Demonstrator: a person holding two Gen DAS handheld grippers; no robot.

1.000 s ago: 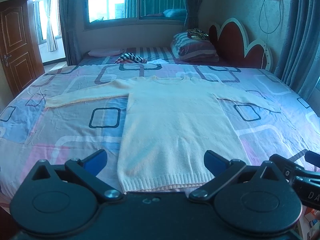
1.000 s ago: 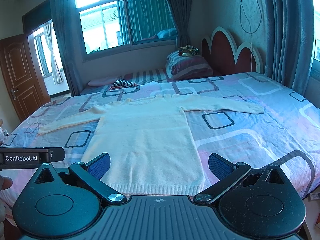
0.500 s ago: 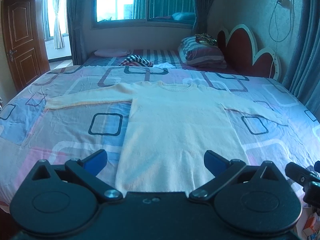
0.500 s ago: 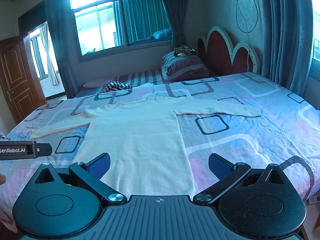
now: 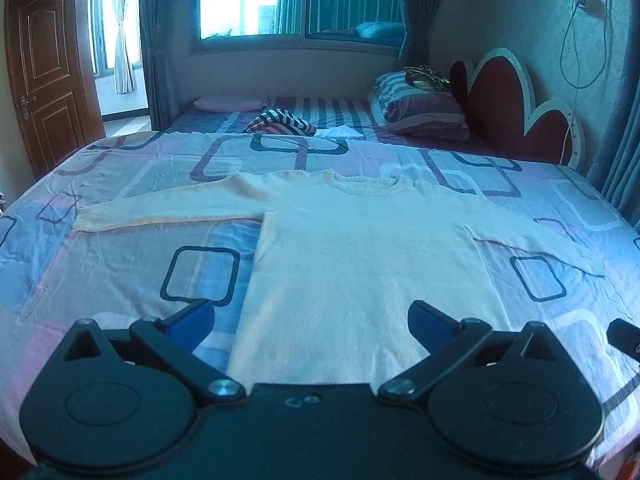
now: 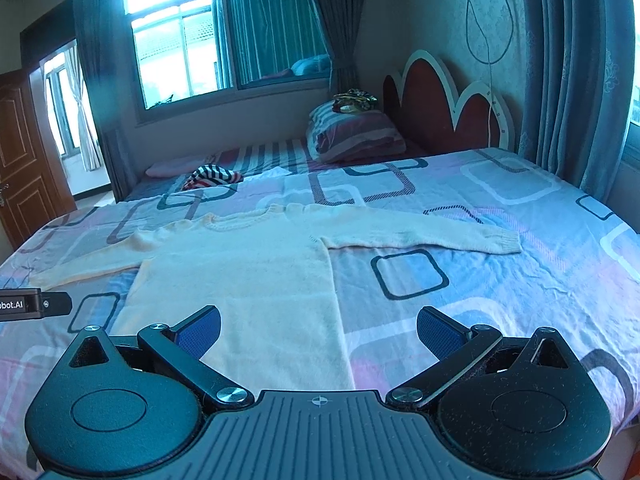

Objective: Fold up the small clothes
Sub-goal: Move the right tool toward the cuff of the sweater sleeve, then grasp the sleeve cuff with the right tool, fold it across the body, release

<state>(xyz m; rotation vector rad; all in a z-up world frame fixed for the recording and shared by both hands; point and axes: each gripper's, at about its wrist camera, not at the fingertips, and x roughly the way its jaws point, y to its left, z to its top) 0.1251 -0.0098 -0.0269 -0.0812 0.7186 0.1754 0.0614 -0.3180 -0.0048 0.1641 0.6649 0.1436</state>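
Sweater [image 5: 360, 264] lies flat on the bed [image 5: 120, 280], sleeves spread to both sides. Left gripper [image 5: 310, 322] and right gripper [image 6: 318, 330] hover above its hem, jaws apart, holding nothing.

The bed [image 5: 100, 264] is covered by a sheet printed with rounded squares on pink, blue and lilac. A cream sweater [image 5: 360, 264] lies flat on it, front up, collar toward the far side, both sleeves spread out left and right. Beyond the sheet, on striped bedding: a striped garment [image 5: 280, 122] far centre, a pink pillow [image 5: 230, 103] far left, and a striped pillow [image 5: 416, 106] far right against the headboard [image 5: 508, 108].
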